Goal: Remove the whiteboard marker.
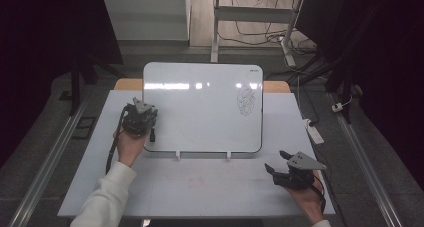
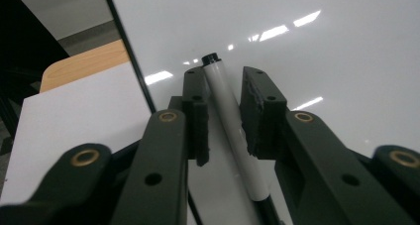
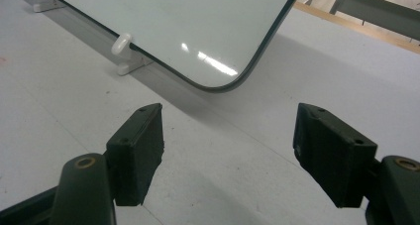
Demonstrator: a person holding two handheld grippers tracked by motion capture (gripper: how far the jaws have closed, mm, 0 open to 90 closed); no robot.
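A whiteboard (image 1: 200, 107) stands tilted on the white table (image 1: 200, 187), with a black scribble (image 1: 247, 101) at its upper right. My left gripper (image 1: 141, 118) is at the board's left edge, shut on a white marker (image 2: 228, 116) with a black cap that points at the board (image 2: 322, 61). In the left gripper view the gripper (image 2: 225, 81) holds the marker's barrel between its pads. My right gripper (image 1: 275, 160) rests low over the table near the board's lower right corner (image 3: 223, 81). In its own view the right gripper (image 3: 228, 131) stands wide open, holding nothing.
Two white clips (image 1: 177, 156) (image 1: 228, 156) prop the board's lower edge, one clip (image 3: 124, 44) showing in the right gripper view. A wooden desk edge (image 2: 84, 64) lies behind the sheet. A white power strip (image 1: 315, 131) sits on the floor at right.
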